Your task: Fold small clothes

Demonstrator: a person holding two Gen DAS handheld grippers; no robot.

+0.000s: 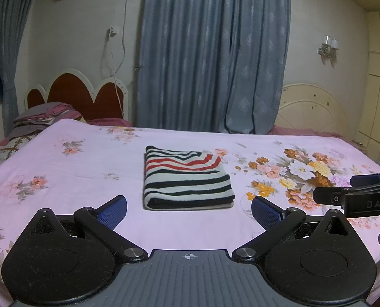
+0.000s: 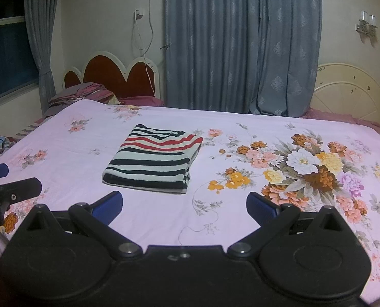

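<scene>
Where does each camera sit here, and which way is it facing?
Left wrist: rides the left tongs, open, facing across the bed to the folded striped garment straight ahead; the right tongs intrude at right.
Right wrist: rides the right tongs, open, same heading; garment ahead-left, left tongs at the left edge.
Shared: garment, floral sheet, blue curtain, headboards.
</scene>
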